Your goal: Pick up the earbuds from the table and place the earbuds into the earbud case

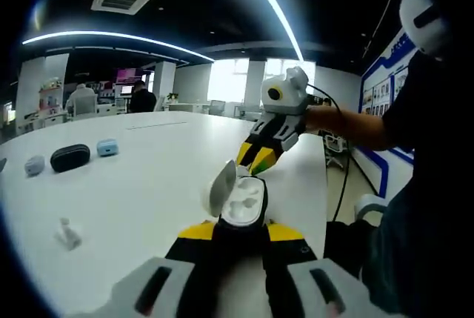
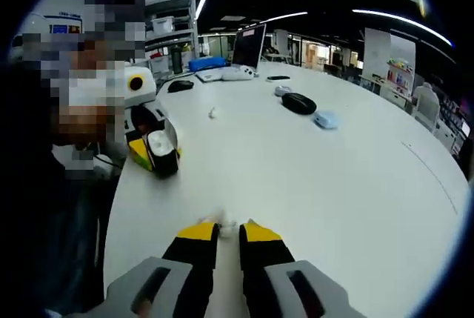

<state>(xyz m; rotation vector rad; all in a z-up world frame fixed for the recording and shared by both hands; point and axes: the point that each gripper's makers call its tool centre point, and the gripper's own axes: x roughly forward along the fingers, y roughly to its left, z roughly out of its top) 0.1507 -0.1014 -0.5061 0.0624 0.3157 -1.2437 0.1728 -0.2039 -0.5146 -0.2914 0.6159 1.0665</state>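
My left gripper (image 1: 238, 223) is shut on a white earbud case (image 1: 243, 203), whose lid stands open toward the left. My right gripper (image 1: 259, 164) hangs just above and behind the case, tips pointing down at it. In the right gripper view, my right gripper (image 2: 227, 230) is shut on a small white earbud (image 2: 227, 226) that peeks out between the yellow tips. The left gripper (image 2: 152, 156) with the open case (image 2: 160, 147) sits at the left there. A second white earbud (image 1: 68, 235) lies loose on the white table (image 1: 148, 184), also seen as the earbud (image 2: 212, 113) farther away.
A black oval case (image 1: 70, 157), a light blue case (image 1: 107, 147) and a grey-blue one (image 1: 35, 164) lie on the table. A mouse (image 2: 180, 86), keyboard (image 2: 222, 75) and monitor (image 2: 248, 45) stand at one end. A person's sleeve (image 1: 422, 110) is close by.
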